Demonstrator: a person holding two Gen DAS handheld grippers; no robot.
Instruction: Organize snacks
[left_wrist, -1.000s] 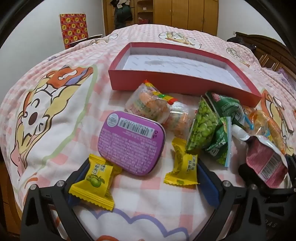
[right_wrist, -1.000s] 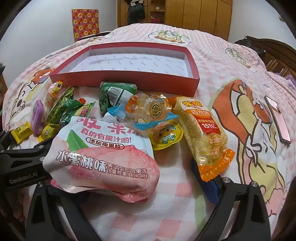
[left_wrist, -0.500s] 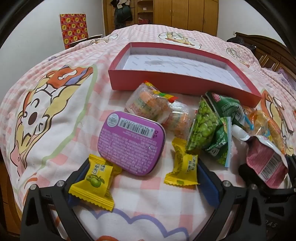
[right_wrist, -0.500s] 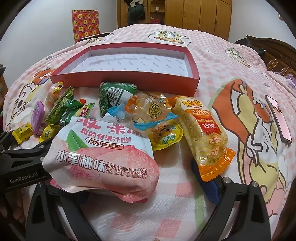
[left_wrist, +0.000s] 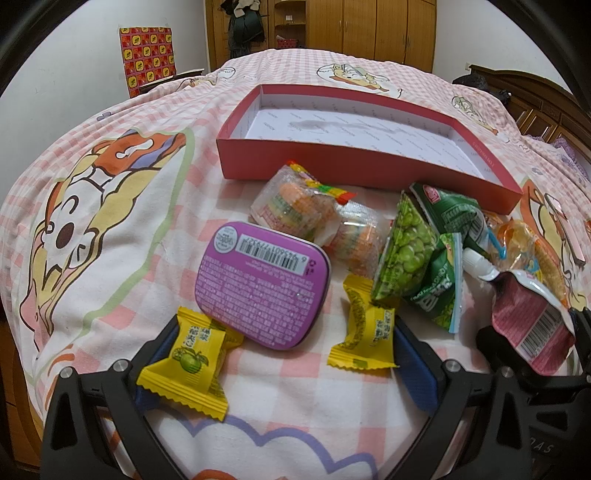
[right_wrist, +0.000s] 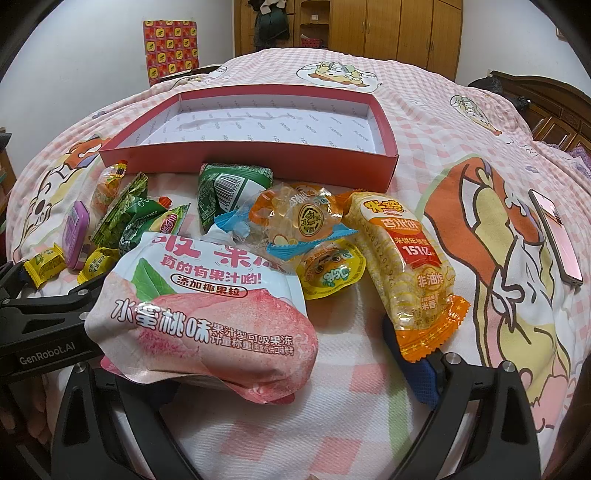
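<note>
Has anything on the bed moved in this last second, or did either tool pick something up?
Nothing visibly changed. Both sets of jaws stay open over the snacks, holding nothing: the left gripper around the purple tin and yellow candies, the right gripper by the peach pouch. The red box stays empty.

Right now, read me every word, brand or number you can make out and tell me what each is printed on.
"水蜜桃味" and "添加椰果粒": pink peach jelly pouch
"香米饼", "151亿", "非油炸": yellow rice cracker pack
"GenRobot.AI": left gripper body
"FASHION", repeated: red box lining
Purple tin: barcode digits and fine print too small to read
Yellow candies, green pea packs: print blurred
</note>
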